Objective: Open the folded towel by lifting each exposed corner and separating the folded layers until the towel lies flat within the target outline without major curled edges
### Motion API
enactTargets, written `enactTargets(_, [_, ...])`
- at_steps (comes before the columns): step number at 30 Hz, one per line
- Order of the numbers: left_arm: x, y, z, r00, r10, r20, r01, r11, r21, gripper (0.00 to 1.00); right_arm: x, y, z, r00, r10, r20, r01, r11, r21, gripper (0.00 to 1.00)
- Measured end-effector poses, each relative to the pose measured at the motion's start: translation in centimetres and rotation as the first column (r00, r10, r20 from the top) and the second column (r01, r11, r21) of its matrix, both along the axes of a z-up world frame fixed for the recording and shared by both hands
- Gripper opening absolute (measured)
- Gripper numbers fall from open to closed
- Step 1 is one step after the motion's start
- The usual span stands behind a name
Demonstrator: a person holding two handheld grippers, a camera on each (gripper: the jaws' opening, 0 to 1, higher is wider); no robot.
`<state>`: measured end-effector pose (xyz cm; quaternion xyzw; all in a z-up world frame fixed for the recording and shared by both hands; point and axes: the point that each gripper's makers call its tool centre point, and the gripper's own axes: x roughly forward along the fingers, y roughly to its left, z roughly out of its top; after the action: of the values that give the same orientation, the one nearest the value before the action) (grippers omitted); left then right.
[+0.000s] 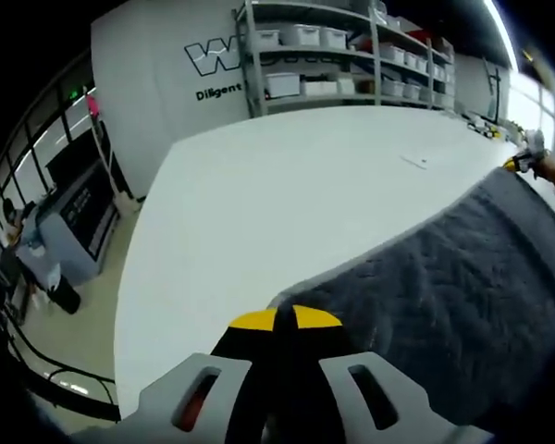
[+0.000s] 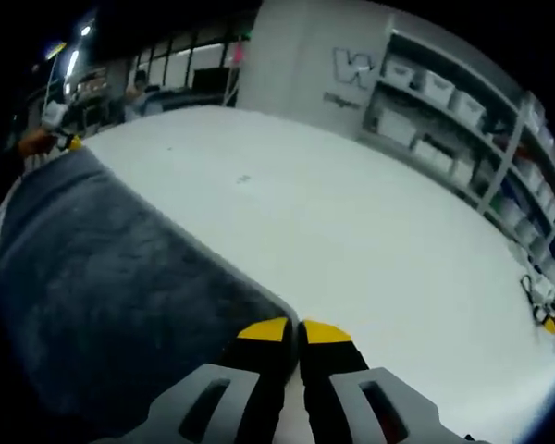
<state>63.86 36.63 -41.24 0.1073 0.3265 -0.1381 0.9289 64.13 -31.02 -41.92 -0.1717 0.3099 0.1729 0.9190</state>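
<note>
Yellow tips of the left hand-held gripper sit pressed together at the bottom centre of the left gripper view, pinching a corner of the dark grey towel, which spreads over the lower right of the white surface. In the right gripper view, the right hand-held gripper likewise clamps a corner of the towel at lower left. Shelves with bins stand at the top.

White table; shelving with white bins behind; wall lettering; windows at left.
</note>
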Motion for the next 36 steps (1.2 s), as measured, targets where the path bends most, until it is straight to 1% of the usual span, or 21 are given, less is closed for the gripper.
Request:
enactTargets(1, [0.0, 0.0, 0.0, 1.000, -0.001, 0.000, 0.001, 1.000, 0.001, 0.03, 0.0, 0.0, 0.0, 1.000, 0.000, 0.001, 0.000, 1.000, 0.001, 0.00])
enactTargets(2, [-0.8, -0.9, 0.0, 1.000, -0.012, 0.003, 0.012, 1.000, 0.009, 0.02, 0.6, -0.4, 0.2, 1.000, -0.002, 0.023, 0.002, 1.000, -0.019, 0.00])
enactTargets(6, [-0.2, -0.3, -0.1, 1.000, -0.012, -0.002, 0.012, 1.000, 0.006, 0.02, 1.1, -0.6, 0.2, 0.999, -0.001, 0.036, 0.003, 0.999, -0.040, 0.00])
enactTargets(8, [-0.6, -0.8, -0.1, 1.000, -0.009, -0.002, 0.009, 1.000, 0.004, 0.02, 1.6, -0.8, 0.2, 0.999, 0.003, 0.043, 0.000, 0.998, -0.058, 0.00])
enactTargets(11, [-0.8, -1.0, -0.1, 1.000, -0.006, 0.002, 0.006, 1.000, 0.004, 0.02, 2.2, -1.1, 0.3, 0.999, 0.007, 0.053, -0.002, 0.996, -0.086, 0.00])
enactTargets(13, [0.1, -0.2, -0.2, 1.000, -0.004, 0.004, 0.004, 1.000, 0.005, 0.02, 2.5, -1.2, 0.3, 0.998, 0.006, 0.056, -0.001, 0.995, -0.097, 0.00])
enactTargets(17, [1.1, 0.4, -0.2, 1.000, 0.005, 0.028, -0.005, 1.000, -0.003, 0.02, 3.4, -1.7, 0.4, 0.999, 0.007, 0.054, -0.001, 0.994, -0.109, 0.00])
enactTargets(20, [2.1, 0.9, -0.2, 0.999, 0.011, 0.043, -0.011, 1.000, -0.001, 0.02, 4.2, -2.0, 0.4, 0.998, 0.006, 0.068, 0.002, 0.994, -0.113, 0.00])
enactTargets(24, [2.4, 1.0, -0.2, 0.999, 0.013, 0.046, -0.013, 1.000, -0.001, 0.02, 4.3, -2.0, 0.4, 0.997, 0.008, 0.073, 0.000, 0.993, -0.115, 0.00])
enactTargets(25, [2.8, 1.2, -0.2, 0.999, 0.014, 0.048, -0.014, 1.000, -0.002, 0.02, 4.4, -2.0, 0.4, 0.997, 0.008, 0.073, 0.001, 0.993, -0.116, 0.00])
enactTargets(27, [3.7, 1.6, -0.2, 0.998, 0.018, 0.053, -0.018, 1.000, -0.005, 0.02, 5.3, -1.8, 0.4, 0.997, 0.013, 0.077, -0.001, 0.989, -0.151, 0.00])
enactTargets(29, [4.5, 1.9, -0.3, 0.998, 0.023, 0.060, -0.022, 1.000, -0.013, 0.02, 5.8, -1.9, 0.4, 0.997, 0.008, 0.079, 0.004, 0.989, -0.148, 0.00])
enactTargets(34, [4.9, 2.0, -0.3, 0.997, 0.026, 0.071, -0.024, 0.999, -0.021, 0.02, 6.5, -2.1, 0.4, 0.996, -0.006, 0.088, 0.018, 0.991, -0.136, 0.00])
enactTargets(36, [5.4, 2.1, -0.3, 0.997, 0.028, 0.073, -0.025, 0.999, -0.038, 0.02, 6.7, -2.1, 0.4, 0.996, -0.019, 0.087, 0.030, 0.993, -0.117, 0.00])
